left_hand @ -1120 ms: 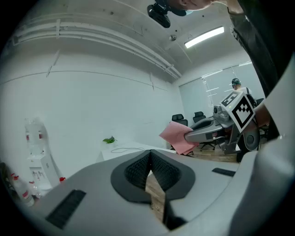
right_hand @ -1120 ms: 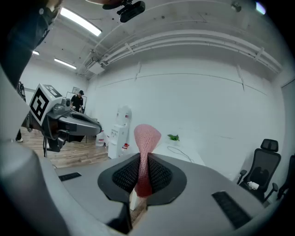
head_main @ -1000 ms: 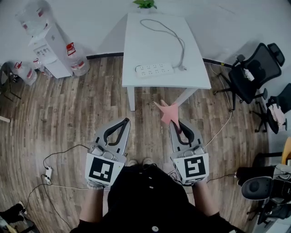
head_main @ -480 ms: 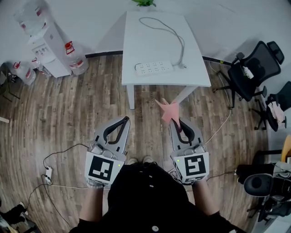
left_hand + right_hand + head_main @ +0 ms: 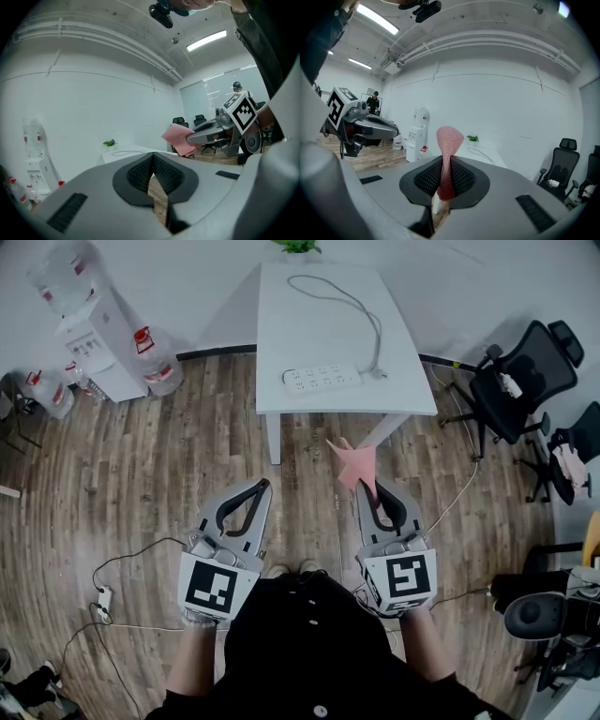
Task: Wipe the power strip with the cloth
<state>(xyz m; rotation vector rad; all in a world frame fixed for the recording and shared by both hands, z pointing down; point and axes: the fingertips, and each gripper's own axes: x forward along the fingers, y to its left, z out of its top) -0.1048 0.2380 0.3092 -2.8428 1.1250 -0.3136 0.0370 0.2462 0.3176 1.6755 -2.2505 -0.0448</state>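
The person stands on the wooden floor (image 5: pixel 141 484) in front of a white table (image 5: pixel 319 329), with both grippers held low and well apart from it. The right gripper (image 5: pixel 367 487) has its jaws pressed together on the pink cloth (image 5: pixel 351 463). In the right gripper view the cloth (image 5: pixel 450 139) is pinched between the ribbed pads (image 5: pixel 464 179) and fans out above them. The left gripper (image 5: pixel 261 488) is closed too, but on nothing. In the left gripper view its pads (image 5: pixel 140 172) meet at the tips, with only floor seen behind them.

The power strip (image 5: pixel 322 379), white with rows of sockets, lies flat near the table's front edge. Its cable (image 5: pixel 364 313) loops away toward the far end, where a small green plant (image 5: pixel 298 247) sits.

Each gripper carries a cube with a black-and-white square marker (image 5: pixel 210 586), and these bear no words. To the left stand a water dispenser (image 5: pixel 94 329) and several water bottles (image 5: pixel 157 360) with red labels, whose print is too small to read. Black office chairs (image 5: pixel 520 381) stand to the right of the table.
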